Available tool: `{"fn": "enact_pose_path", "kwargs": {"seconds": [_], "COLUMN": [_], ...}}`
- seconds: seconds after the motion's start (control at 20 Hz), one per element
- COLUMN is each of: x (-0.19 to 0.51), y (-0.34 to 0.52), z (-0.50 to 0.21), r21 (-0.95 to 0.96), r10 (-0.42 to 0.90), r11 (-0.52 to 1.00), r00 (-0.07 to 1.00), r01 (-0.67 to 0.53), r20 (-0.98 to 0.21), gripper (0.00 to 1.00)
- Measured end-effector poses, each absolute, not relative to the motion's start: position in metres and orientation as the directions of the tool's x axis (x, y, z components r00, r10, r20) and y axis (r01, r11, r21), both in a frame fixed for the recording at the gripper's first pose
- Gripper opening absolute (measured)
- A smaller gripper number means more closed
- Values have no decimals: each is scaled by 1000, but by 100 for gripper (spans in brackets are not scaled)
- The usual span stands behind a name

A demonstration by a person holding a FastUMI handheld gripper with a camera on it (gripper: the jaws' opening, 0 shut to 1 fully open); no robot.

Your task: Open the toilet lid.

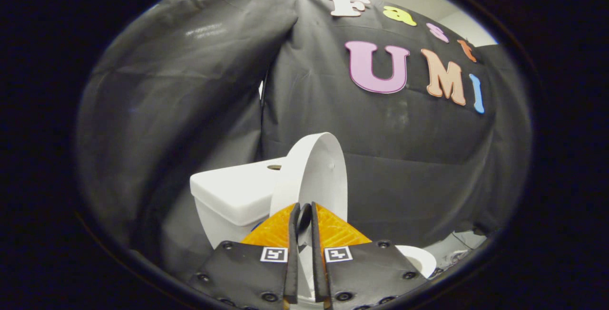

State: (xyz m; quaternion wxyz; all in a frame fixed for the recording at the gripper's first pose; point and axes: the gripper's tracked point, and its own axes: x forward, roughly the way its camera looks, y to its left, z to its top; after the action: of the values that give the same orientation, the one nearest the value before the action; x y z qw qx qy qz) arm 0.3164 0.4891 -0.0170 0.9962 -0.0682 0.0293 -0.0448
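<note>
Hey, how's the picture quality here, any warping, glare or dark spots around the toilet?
Gripper view: fisheye bends the cloth wall and toilet tank into curves; the raised lid is bright but not blown out, with soft shading along its edge; mild sheen on the cloth's upper folds; the fingers, nearly closed on the lid's edge, are sharp; the cloth darkens toward the sides.

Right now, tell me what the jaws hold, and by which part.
The gripper holds the raised toilet lid by its front edge, the jaws pinched nearly shut on the thin rim.

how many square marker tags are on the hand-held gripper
2: one marker tag sits on the left finger block, the other on the right, either side of the nearly closed hand-held gripper pinching the raised toilet lid.
</note>
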Motion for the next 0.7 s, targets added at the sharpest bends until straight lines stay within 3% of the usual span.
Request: {"fn": "enact_pose_path", "kwargs": {"seconds": [0.3,0.55,0.7], "x": [319,318,314], "y": [498,484,473], "z": [-18,-15,-13], "r21": [-185,-187,-181], "r10": [-70,-127,-173], "r11": [981,975,970], "r00": [997,991,984], "r01": [62,117,164], "r20": [-39,-42,-31], "gripper": [15,32,51]}}
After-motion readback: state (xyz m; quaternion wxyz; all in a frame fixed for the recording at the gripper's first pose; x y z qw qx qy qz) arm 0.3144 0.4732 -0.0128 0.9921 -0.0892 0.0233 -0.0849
